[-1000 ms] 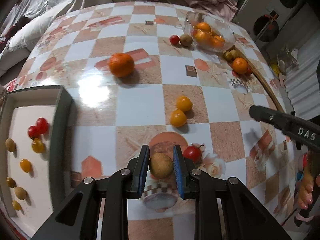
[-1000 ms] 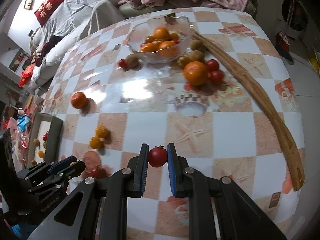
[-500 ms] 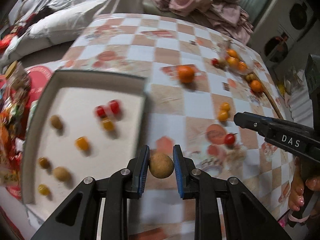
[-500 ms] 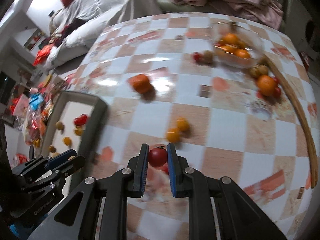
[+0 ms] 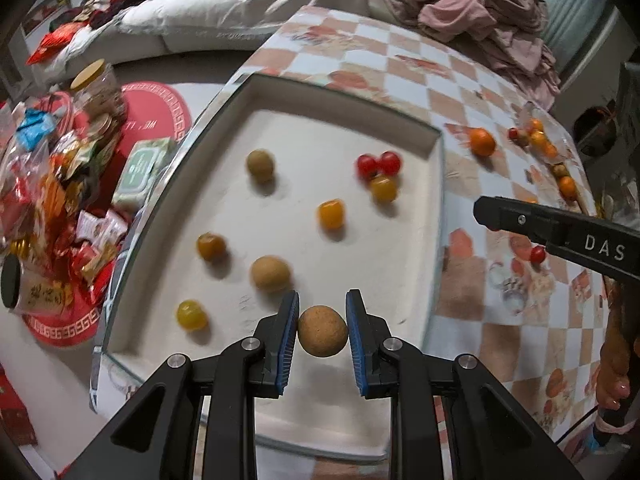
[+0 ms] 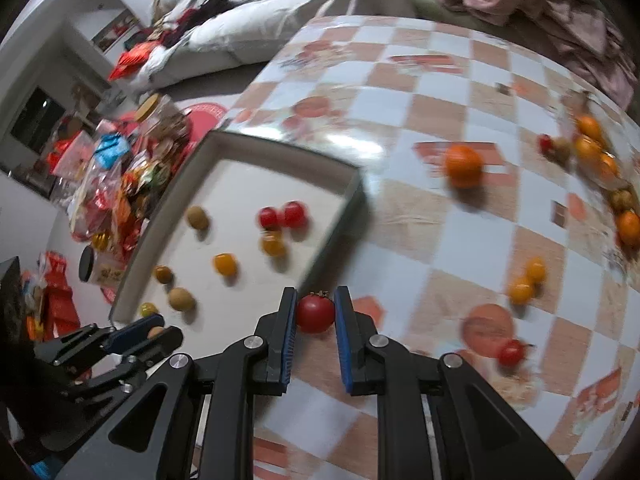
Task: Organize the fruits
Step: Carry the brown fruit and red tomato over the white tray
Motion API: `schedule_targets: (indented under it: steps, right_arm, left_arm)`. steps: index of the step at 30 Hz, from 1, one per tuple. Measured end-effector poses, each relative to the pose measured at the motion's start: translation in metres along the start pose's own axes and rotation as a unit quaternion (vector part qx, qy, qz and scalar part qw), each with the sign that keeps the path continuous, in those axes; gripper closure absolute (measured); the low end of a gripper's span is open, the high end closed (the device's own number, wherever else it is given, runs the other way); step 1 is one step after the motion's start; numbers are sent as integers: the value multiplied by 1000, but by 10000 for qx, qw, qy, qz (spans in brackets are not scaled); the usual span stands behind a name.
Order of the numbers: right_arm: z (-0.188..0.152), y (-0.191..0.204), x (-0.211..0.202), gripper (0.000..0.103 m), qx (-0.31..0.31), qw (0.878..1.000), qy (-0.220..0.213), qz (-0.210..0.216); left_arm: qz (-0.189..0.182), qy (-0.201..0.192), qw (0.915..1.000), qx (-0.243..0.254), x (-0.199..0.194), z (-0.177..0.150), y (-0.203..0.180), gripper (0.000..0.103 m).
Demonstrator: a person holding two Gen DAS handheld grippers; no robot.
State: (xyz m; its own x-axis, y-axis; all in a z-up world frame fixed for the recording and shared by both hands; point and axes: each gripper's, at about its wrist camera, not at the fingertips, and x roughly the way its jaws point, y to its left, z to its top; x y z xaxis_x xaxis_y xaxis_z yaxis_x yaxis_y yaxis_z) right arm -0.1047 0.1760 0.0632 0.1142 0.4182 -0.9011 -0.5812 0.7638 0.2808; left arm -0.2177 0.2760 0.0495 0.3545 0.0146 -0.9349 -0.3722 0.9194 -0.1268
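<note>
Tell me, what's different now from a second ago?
Both grippers swung from the fruit-strewn middle of the table toward the white tray. The left gripper now hangs over the tray with its brown fruit; the right gripper, with its red tomato, is just short of the tray's rim. Nothing was picked up or dropped. Both grips and the fruit already in the tray look unchanged.

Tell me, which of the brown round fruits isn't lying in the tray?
The brown fruit clamped in the left gripper, held above the white tray. The other two brown fruits rest on the tray's floor.
</note>
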Motion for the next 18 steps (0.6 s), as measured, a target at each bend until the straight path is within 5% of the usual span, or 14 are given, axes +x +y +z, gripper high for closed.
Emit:
schedule_targets:
  steps: [8,18]
  right_arm:
    - [-1,43,37,83,-517,9979,401,-20]
    - [0,50,65,83,-699,9949,687,-230]
  left_arm:
    - [264,195,9995,-1,17,-13,18,77]
    - [315,336,9989,42,28,-16,23,77]
